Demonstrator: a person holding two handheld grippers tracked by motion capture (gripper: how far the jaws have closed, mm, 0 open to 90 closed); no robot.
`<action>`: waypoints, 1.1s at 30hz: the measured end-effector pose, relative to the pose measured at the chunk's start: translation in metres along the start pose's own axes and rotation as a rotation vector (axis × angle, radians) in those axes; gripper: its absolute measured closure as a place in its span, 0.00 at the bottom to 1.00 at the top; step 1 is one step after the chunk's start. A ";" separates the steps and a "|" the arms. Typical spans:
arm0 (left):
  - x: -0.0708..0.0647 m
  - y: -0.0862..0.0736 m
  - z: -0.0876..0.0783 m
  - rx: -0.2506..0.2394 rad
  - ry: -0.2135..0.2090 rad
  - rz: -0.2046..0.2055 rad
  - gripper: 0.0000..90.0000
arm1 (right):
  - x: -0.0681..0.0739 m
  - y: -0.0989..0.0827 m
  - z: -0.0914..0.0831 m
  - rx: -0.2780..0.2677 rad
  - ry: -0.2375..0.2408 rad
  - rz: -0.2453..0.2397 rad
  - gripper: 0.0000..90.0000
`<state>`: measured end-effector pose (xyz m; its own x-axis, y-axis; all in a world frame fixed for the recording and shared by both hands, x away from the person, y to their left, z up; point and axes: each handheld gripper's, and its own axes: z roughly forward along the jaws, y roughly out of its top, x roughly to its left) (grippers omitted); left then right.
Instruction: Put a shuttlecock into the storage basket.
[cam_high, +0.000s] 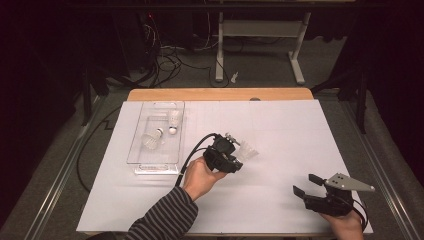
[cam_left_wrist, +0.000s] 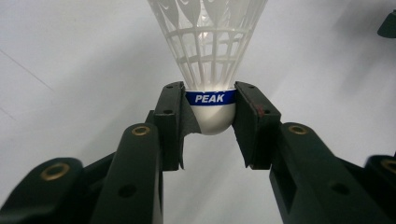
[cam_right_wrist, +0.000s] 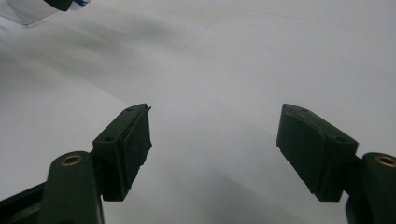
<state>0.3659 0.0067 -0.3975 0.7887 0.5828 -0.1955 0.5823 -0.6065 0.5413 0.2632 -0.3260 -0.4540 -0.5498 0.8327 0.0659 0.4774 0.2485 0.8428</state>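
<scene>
My left gripper (cam_left_wrist: 210, 109) is shut on the white cork head of a shuttlecock (cam_left_wrist: 209, 56) with a blue band reading PEAK; its white mesh skirt points away from the jaws. In the high view that gripper (cam_high: 235, 150) is at the table's middle, with the shuttlecock (cam_high: 248, 149) sticking out to its right. Two more white shuttlecocks (cam_high: 173, 120) (cam_high: 152, 139) lie in a clear plastic tray (cam_high: 156, 165) at the left. My right gripper (cam_high: 306, 184) rests near the front right edge, its jaws (cam_right_wrist: 215, 149) wide open with nothing between them.
A white sheet (cam_high: 280, 125) covers the table, with a wooden edge (cam_high: 220, 94) at the back. Beyond it stand a white desk frame (cam_high: 260, 30) and cables (cam_high: 170, 60) on the floor.
</scene>
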 end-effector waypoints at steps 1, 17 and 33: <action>0.000 0.000 0.000 -0.001 0.001 -0.001 0.72 | 0.000 0.000 0.000 0.000 0.000 0.001 0.30; 0.009 -0.007 -0.017 -0.020 0.023 -0.017 0.72 | 0.000 0.000 0.000 -0.002 0.002 -0.004 0.30; 0.018 -0.015 -0.032 -0.036 0.051 -0.045 0.72 | 0.000 0.000 0.001 -0.001 0.001 -0.005 0.30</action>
<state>0.3649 0.0437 -0.3828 0.7504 0.6364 -0.1786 0.6086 -0.5600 0.5621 0.2637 -0.3255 -0.4542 -0.5524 0.8313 0.0624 0.4741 0.2518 0.8437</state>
